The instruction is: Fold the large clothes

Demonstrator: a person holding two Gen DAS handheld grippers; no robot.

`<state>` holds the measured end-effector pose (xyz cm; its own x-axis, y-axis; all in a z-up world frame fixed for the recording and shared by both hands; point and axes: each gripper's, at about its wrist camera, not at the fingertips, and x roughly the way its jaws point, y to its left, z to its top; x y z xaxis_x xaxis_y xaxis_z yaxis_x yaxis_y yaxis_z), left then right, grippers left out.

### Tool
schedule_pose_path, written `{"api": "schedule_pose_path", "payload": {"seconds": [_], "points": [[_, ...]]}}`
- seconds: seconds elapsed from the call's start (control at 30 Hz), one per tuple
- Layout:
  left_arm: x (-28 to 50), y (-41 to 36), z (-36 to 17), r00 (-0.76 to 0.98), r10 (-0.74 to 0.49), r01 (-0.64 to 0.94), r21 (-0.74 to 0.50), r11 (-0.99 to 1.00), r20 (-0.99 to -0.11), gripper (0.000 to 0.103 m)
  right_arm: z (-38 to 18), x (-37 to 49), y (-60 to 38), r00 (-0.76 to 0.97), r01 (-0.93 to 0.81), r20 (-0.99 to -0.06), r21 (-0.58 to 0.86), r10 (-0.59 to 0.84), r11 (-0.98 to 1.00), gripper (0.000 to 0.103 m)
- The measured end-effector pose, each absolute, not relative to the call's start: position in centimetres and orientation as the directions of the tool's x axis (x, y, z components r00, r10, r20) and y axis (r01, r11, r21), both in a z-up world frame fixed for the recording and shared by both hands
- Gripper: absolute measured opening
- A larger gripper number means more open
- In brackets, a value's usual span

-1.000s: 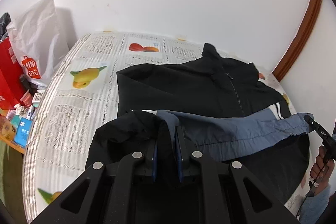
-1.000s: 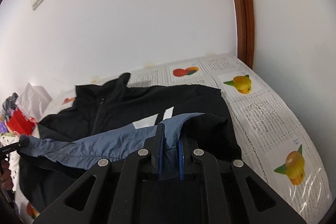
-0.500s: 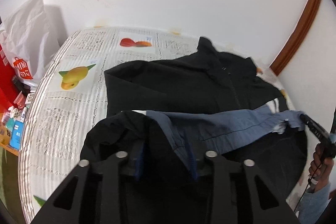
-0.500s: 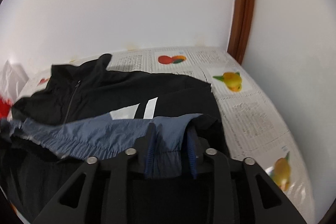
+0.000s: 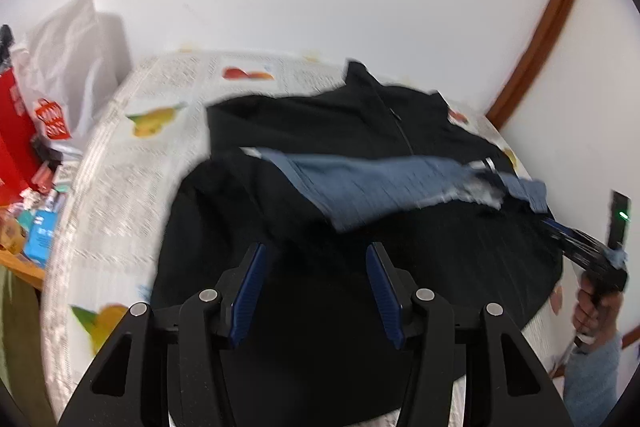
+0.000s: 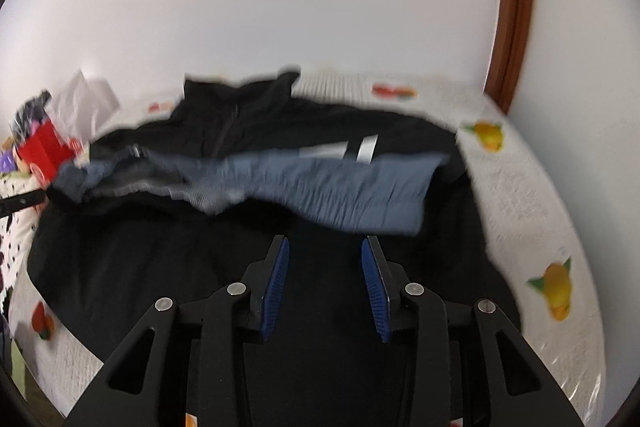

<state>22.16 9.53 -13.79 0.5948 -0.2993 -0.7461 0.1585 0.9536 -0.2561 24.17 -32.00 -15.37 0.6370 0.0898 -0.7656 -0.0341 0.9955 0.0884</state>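
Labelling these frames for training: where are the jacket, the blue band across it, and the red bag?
jacket [image 6: 160, 247], right wrist view, black lower body.
blue band [image 6: 340, 187], right wrist view, its middle.
red bag [image 5: 14, 131], left wrist view, its front.

Left gripper [image 5: 316, 259]: matte black frame with ribbed blue pads [image 5: 248, 293] and round silver screws [image 5: 208, 295] on the arms, triangular cut-outs low in the frame. Right gripper [image 6: 324, 255] shows the same black frame, blue pads [image 6: 276, 287] and silver screws [image 6: 236, 289]. At the left view's lower right edge, a bare-skinned hand [image 5: 596, 311] and a light blue sleeve [image 5: 592, 379].
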Motion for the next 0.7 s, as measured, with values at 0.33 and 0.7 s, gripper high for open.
{"api": "schedule_pose_path", "payload": {"seconds": [0.33, 0.7], "points": [[23.5, 4.3, -17.1, 0.483, -0.428, 0.256, -0.344, 0.904, -0.764, 0.047, -19.5, 26.7, -31.4, 0.536, 0.019, -0.841, 0.104, 0.078, 0.994, 0.032], [25.9, 4.9, -16.6, 0.651, -0.124, 0.11, -0.068, 0.992, -0.749, 0.045, -19.1, 28.2, -31.9, 0.583, 0.062, -0.812, 0.016, -0.023, 0.998, 0.032]]}}
